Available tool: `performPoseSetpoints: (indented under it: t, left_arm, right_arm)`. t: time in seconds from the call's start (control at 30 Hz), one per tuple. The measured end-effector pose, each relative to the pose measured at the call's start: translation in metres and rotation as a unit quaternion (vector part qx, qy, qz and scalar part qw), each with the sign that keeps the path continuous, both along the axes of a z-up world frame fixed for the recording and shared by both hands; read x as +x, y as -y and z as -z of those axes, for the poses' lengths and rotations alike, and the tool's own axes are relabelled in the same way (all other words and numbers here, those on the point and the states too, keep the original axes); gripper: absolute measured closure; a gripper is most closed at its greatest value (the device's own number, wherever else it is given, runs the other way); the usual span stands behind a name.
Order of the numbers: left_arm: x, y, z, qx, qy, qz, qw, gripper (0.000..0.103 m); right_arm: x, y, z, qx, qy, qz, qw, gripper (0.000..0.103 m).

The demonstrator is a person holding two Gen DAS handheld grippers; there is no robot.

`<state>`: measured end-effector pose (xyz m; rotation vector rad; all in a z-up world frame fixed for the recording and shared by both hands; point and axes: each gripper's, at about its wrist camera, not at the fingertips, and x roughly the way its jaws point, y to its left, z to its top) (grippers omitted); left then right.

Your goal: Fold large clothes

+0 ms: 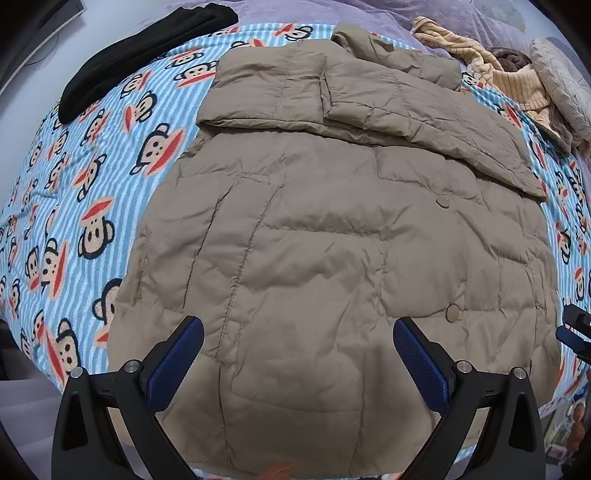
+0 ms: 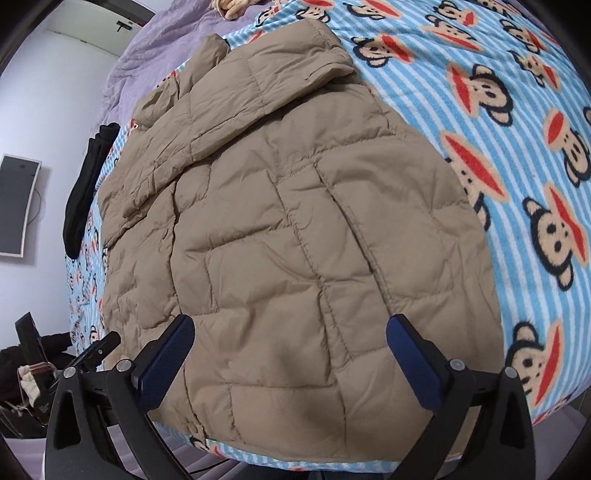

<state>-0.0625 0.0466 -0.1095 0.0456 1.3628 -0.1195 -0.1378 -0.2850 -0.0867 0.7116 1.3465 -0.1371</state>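
A large tan quilted jacket (image 1: pixel 332 236) lies flat on a blue striped monkey-print blanket (image 1: pixel 74 177), both sleeves folded across its upper part. My left gripper (image 1: pixel 297 328) hovers open over the jacket's lower hem, blue pads wide apart, nothing between them. In the right wrist view the same jacket (image 2: pixel 295 229) fills the middle. My right gripper (image 2: pixel 290 325) is open above the hem near the bed's edge. The right gripper's tip (image 1: pixel 576 328) shows at the far right of the left wrist view. The left gripper (image 2: pixel 99 350) shows at the lower left of the right wrist view.
A black garment (image 1: pixel 140 51) lies at the blanket's upper left. A heap of striped beige clothes (image 1: pixel 509 85) and a grey cushion (image 1: pixel 565 88) sit at the upper right. Purple bedding (image 1: pixel 332 11) lies beyond. A wall monitor (image 2: pixel 16 206) hangs left.
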Motion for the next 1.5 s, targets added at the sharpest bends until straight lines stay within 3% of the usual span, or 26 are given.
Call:
performPoseSetpoints:
  t: [0.33, 0.57, 0.93, 1.13, 1.33, 1.5]
  left_arm:
    - [-0.027, -0.050, 0.007, -0.006, -0.012, -0.005, 0.9999, 0.000]
    - [-0.049, -0.089, 0.011, -0.083, -0.038, -0.022, 0.9956, 0.000]
    - [-0.086, -0.140, 0.033, -0.213, -0.100, -0.059, 0.9702, 0.001]
    - [-0.091, -0.142, 0.061, -0.252, -0.144, -0.085, 0.9531, 0.001]
    - [-0.083, -0.138, 0.071, -0.280, -0.138, -0.114, 0.9431, 0.001]
    - [-0.065, -0.125, 0.070, -0.305, -0.131, -0.110, 0.9369, 0.001]
  right_arm:
    - [-0.040, -0.024, 0.001, 0.033, -0.025, 0.055, 0.998, 0.000]
    - [-0.076, -0.023, 0.004, 0.059, -0.030, 0.104, 0.992, 0.000]
    - [-0.140, 0.003, 0.027, 0.113, -0.038, 0.219, 0.968, 0.000]
    - [-0.143, 0.003, 0.043, 0.137, -0.033, 0.240, 0.961, 0.000]
    - [-0.133, -0.002, 0.055, 0.156, -0.026, 0.251, 0.955, 0.000]
    - [-0.119, 0.000, 0.058, 0.173, -0.003, 0.269, 0.948, 0.000]
